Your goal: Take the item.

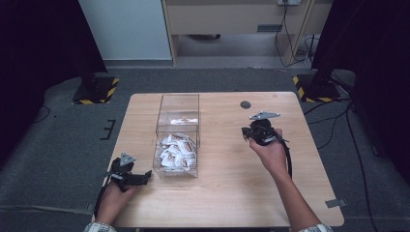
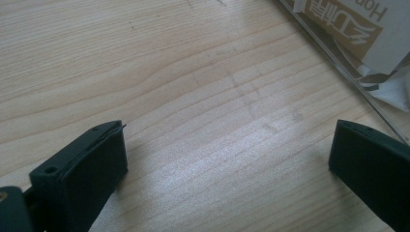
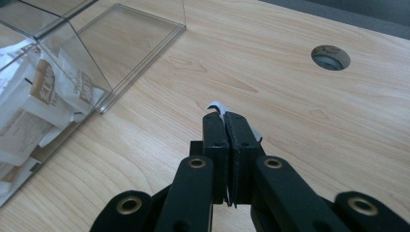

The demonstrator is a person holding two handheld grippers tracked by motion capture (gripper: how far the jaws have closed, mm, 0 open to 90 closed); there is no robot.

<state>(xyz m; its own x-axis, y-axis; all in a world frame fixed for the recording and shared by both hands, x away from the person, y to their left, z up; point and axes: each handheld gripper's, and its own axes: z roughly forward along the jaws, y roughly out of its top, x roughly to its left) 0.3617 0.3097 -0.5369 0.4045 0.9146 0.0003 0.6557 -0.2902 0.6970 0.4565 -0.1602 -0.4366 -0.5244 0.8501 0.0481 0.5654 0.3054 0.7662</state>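
A clear plastic box [image 1: 179,126] stands on the wooden table [image 1: 227,193]. Its near compartment holds several white-and-brown sachets [image 1: 176,152], and its far compartment looks empty. My right gripper [image 1: 245,133] hovers to the right of the box, and its jaws [image 3: 226,118] are shut on a thin white sachet [image 3: 215,106] whose corner pokes out past the tips. My left gripper [image 1: 145,176] rests low by the box's near left corner. Its jaws [image 2: 227,150] stand wide open over bare wood, with the box wall and sachets [image 2: 348,24] just beyond.
A round cable hole [image 1: 245,104] sits in the table behind the right gripper, also seen ahead of it [image 3: 330,56]. Black stands with striped bases [image 1: 94,89] flank the table's far corners. A strip of grey tape [image 1: 335,203] lies at the near right edge.
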